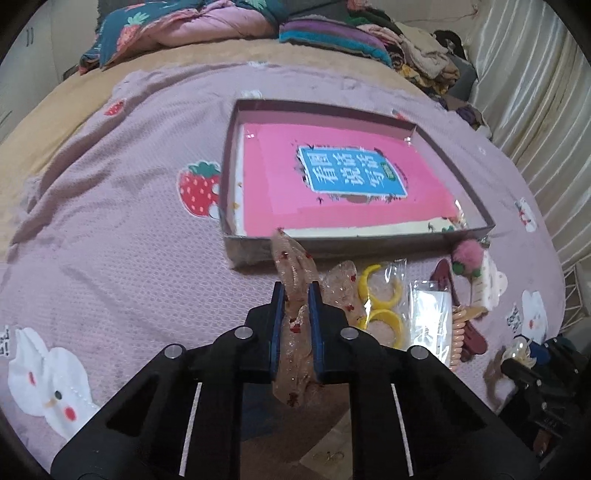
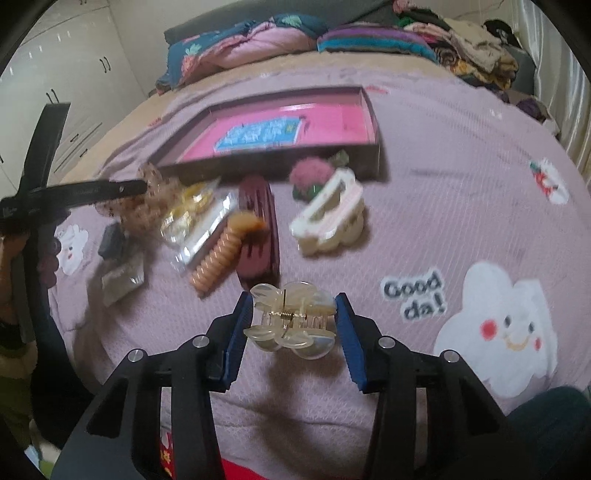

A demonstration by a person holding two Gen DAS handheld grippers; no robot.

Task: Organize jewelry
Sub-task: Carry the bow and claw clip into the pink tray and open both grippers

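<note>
My left gripper (image 1: 297, 291) is shut on a sheer tan scrunchie (image 1: 295, 280) with red specks, held just in front of the near wall of a shallow box (image 1: 251, 251) lined with a pink book. My right gripper (image 2: 295, 299) holds a clear flower-shaped claw clip (image 2: 291, 321) between its blue pads, above the pink blanket. Loose accessories lie in front of the box: yellow bangles in plastic (image 1: 380, 306), a peach spiral hair tie (image 2: 221, 258), a maroon clip (image 2: 258, 229), a white claw clip (image 2: 328, 218) and a pink pompom (image 2: 310, 177). The left gripper (image 2: 142, 186) shows at left in the right wrist view.
The bed has a pink blanket (image 1: 110, 240) with strawberry and bunny patches. Folded quilts (image 1: 184, 29) and piled clothes (image 1: 424, 55) lie at the far end. A curtain (image 1: 535, 110) hangs on the right. White cupboards (image 2: 55, 92) stand at left.
</note>
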